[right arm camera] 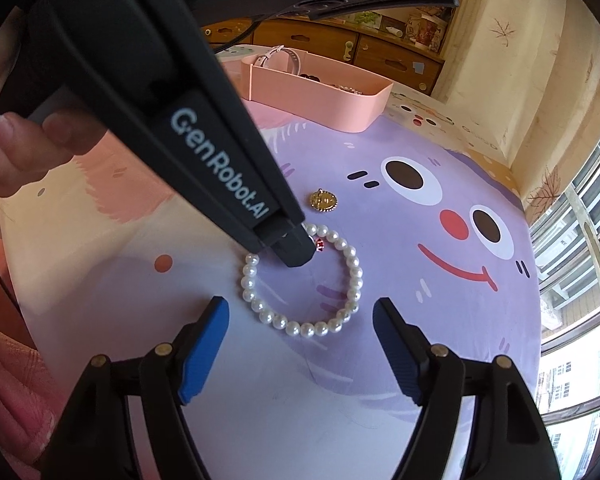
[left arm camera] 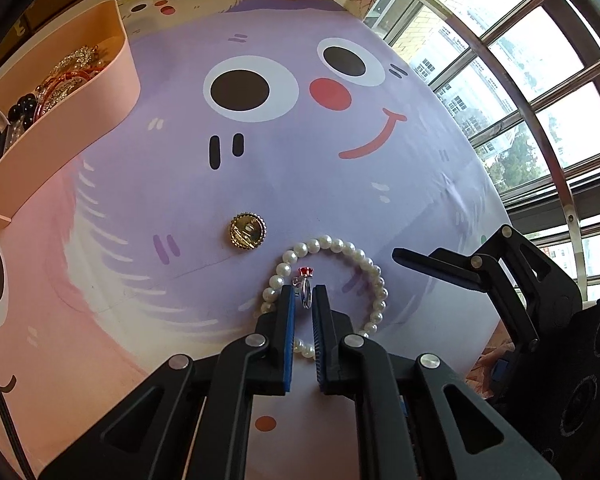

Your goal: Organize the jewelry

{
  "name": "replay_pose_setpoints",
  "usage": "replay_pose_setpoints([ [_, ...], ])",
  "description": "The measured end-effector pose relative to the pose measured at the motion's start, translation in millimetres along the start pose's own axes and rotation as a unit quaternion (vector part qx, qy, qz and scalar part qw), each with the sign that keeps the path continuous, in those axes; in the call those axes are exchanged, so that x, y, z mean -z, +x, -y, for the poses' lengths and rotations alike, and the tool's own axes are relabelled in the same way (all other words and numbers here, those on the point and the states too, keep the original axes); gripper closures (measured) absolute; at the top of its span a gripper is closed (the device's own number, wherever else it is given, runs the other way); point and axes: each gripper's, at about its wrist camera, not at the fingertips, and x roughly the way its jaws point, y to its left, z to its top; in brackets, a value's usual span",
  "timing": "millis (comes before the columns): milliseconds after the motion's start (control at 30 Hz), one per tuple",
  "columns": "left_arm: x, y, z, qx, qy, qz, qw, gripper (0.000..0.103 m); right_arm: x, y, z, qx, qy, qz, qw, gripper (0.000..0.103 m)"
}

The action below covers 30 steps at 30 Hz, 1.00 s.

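Note:
My left gripper (left arm camera: 304,294) is shut on a silver ring with a red stone (left arm camera: 305,280), low over the mat inside the loop of a pearl bracelet (left arm camera: 360,260). In the right wrist view the left gripper (right arm camera: 300,250) hides most of the ring; only the red stone (right arm camera: 320,245) shows. The pearl bracelet (right arm camera: 300,326) lies flat there. A gold round brooch (left arm camera: 248,231) lies just beyond the bracelet, also seen in the right wrist view (right arm camera: 323,201). My right gripper (right arm camera: 300,320) is open and empty, hovering near the bracelet's near side.
A pink organizer tray (left arm camera: 60,120) at the far left holds black beads, a red bangle and gold pieces; it also shows in the right wrist view (right arm camera: 320,108). The cartoon mat (left arm camera: 300,140) covers the table. A window lies to the right.

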Motion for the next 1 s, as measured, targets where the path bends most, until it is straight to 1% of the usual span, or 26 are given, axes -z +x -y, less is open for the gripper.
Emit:
replay_pose_setpoints([
  [67,0,0,1,-0.004,0.001,0.003,1.0000,0.100,0,0,0,0.002,-0.002,0.000,1.000,0.024],
  [133,1,-2,0,0.000,-0.002,0.006,1.0000,0.101,0,0,0,0.004,-0.002,0.000,1.000,0.022],
  [267,0,-11,-2,0.004,-0.009,0.021,0.9997,0.102,-1,2,2,-0.001,0.009,-0.003,1.000,0.020],
  [400,-3,-21,-8,0.017,-0.016,0.033,0.9992,0.102,-5,5,4,-0.005,0.019,-0.007,1.000,0.018],
  [633,-4,-17,-14,0.025,-0.015,0.018,0.9994,0.102,-9,10,4,-0.004,0.028,-0.009,1.000,0.016],
  [767,-7,-16,-11,0.034,0.000,0.007,0.9994,0.096,-9,10,4,-0.003,0.034,-0.011,0.999,0.016],
  [900,-11,-12,-9,0.029,0.007,-0.004,0.9995,0.095,-8,9,5,-0.007,0.045,-0.017,0.999,0.016],
  [1000,-12,-7,-8,0.025,0.005,-0.012,0.9996,0.095,-5,8,6,-0.020,0.050,-0.024,0.998,0.016],
])
